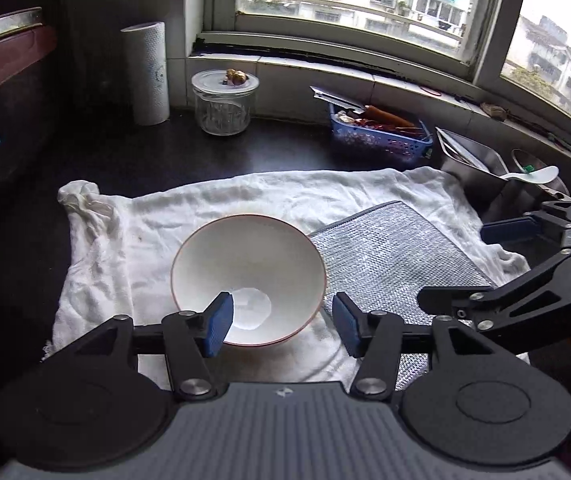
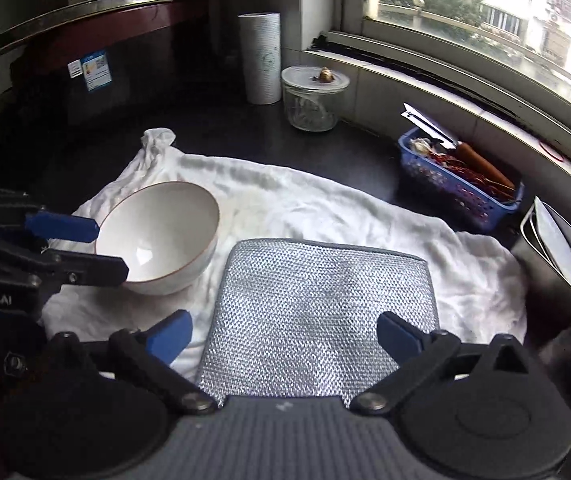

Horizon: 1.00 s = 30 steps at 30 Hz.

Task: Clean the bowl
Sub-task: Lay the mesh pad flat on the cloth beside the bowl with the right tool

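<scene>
A white bowl [image 1: 247, 276] with a thin red rim stands upright and empty on a white cloth [image 1: 285, 196]; it also shows in the right wrist view [image 2: 161, 236]. A silver mesh scouring cloth [image 1: 393, 256] lies flat to the right of the bowl, and it shows in the right wrist view [image 2: 321, 312]. My left gripper [image 1: 283, 326] is open, its left pad over the bowl's near rim and its right pad outside the rim. My right gripper [image 2: 285, 338] is open and low over the near part of the scouring cloth, one finger on each side.
A glass jar [image 1: 224, 102] and a paper towel roll [image 1: 147, 74] stand at the back by the window. A blue basket [image 1: 379, 136] of utensils and a steel container [image 1: 473, 164] with a white spoon sit at the right. A dark appliance [image 1: 1, 100] stands at the left.
</scene>
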{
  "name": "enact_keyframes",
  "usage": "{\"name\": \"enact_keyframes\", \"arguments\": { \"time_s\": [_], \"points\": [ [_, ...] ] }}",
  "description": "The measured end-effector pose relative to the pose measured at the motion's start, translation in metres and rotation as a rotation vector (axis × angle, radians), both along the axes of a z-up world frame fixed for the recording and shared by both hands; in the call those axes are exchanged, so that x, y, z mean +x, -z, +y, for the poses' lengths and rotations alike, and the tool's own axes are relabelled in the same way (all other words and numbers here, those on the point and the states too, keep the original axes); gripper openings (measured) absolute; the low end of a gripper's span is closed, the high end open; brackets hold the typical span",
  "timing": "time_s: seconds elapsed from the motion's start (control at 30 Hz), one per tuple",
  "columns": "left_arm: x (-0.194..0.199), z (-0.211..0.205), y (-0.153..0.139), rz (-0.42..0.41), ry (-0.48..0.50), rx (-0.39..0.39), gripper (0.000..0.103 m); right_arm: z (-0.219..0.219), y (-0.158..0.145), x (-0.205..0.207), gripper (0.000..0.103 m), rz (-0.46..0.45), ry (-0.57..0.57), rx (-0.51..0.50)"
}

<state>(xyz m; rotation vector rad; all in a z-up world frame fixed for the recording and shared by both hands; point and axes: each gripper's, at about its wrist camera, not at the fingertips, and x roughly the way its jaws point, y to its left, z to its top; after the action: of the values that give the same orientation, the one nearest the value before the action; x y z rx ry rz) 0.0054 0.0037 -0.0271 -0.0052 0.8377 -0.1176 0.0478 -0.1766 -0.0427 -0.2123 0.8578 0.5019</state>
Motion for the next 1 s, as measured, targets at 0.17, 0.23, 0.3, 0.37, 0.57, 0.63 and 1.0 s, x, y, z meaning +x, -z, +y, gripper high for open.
{"name": "enact_keyframes", "arguments": {
  "time_s": [0.17,0.23,0.3,0.37,0.57,0.63,1.0],
  "points": [
    [-0.001,-0.002,-0.006,0.009,-0.058,0.053,0.067,0.000,-0.014,-0.004,0.102,0.023,0.087,-0.010],
    [-0.002,-0.002,-0.009,0.008,-0.074,0.063,0.072,0.000,-0.020,-0.006,0.102,0.033,0.116,-0.019],
    [-0.004,-0.005,-0.014,0.000,-0.070,0.080,0.073,-0.001,-0.024,-0.009,0.102,0.037,0.138,-0.022],
    [-0.006,-0.007,-0.020,-0.004,-0.063,0.078,0.074,-0.003,-0.027,-0.012,0.102,0.038,0.155,-0.021],
    [-0.012,-0.002,-0.031,0.013,-0.097,0.017,0.074,-0.006,-0.033,-0.022,0.102,0.056,0.181,0.001],
    [-0.013,0.001,-0.031,0.041,-0.114,-0.007,0.074,-0.005,-0.034,-0.024,0.102,0.062,0.180,0.001],
    [-0.024,0.003,-0.034,0.042,-0.131,-0.047,0.074,-0.002,-0.045,-0.038,0.102,0.064,0.163,0.002]
  ]
}}
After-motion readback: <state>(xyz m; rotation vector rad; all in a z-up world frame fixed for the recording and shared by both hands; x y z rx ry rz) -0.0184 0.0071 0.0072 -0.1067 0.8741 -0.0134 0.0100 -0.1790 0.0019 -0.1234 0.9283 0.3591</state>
